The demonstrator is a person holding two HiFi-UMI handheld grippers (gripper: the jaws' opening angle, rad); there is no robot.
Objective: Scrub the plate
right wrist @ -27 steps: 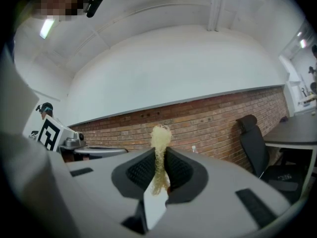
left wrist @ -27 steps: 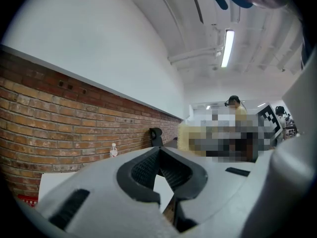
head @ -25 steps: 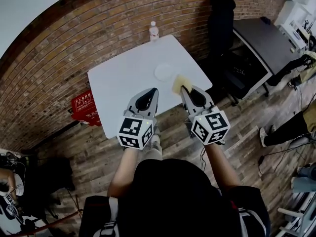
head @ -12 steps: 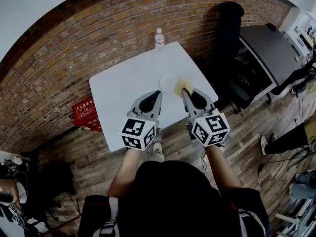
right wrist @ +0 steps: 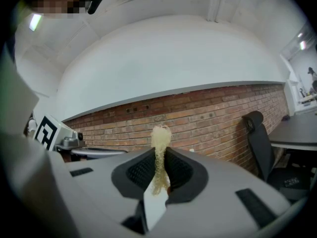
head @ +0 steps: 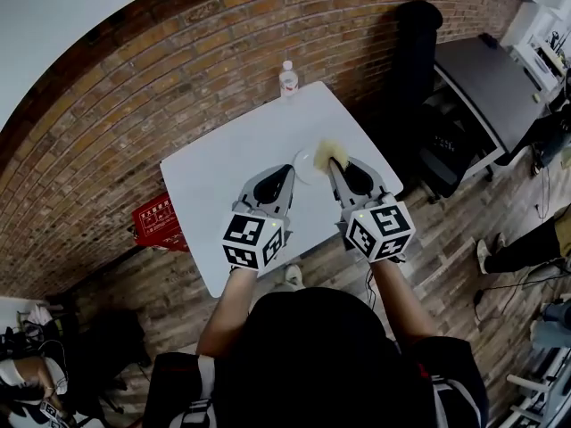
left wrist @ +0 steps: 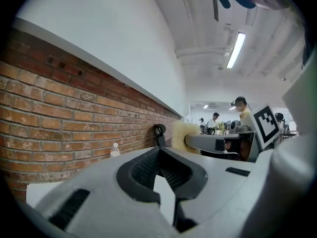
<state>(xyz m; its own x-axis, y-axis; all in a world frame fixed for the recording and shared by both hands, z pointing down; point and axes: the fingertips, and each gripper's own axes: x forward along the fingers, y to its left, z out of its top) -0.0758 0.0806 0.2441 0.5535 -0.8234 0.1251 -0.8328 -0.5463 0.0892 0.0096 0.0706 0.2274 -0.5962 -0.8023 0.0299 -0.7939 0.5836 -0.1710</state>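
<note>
A small white plate (head: 306, 165) lies on the white table (head: 223, 163), just ahead of both grippers. My right gripper (head: 335, 161) is shut on a yellow sponge (head: 329, 152), which hangs over the plate's right edge. In the right gripper view the sponge (right wrist: 159, 155) stands pinched between the jaws. My left gripper (head: 286, 169) is shut and holds nothing; its tip is just left of the plate. The left gripper view shows its jaws (left wrist: 159, 150) closed together, with the sponge (left wrist: 181, 136) beyond them.
A clear water bottle (head: 288, 78) stands at the table's far edge by the brick wall. A black office chair (head: 417, 38) and a dark desk (head: 486, 74) are to the right. A red crate (head: 159, 221) sits on the floor left of the table.
Both grippers have moved forward over the table toward the plate. The sponge now reaches the plate's right edge, and the left tip is beside the plate.
</note>
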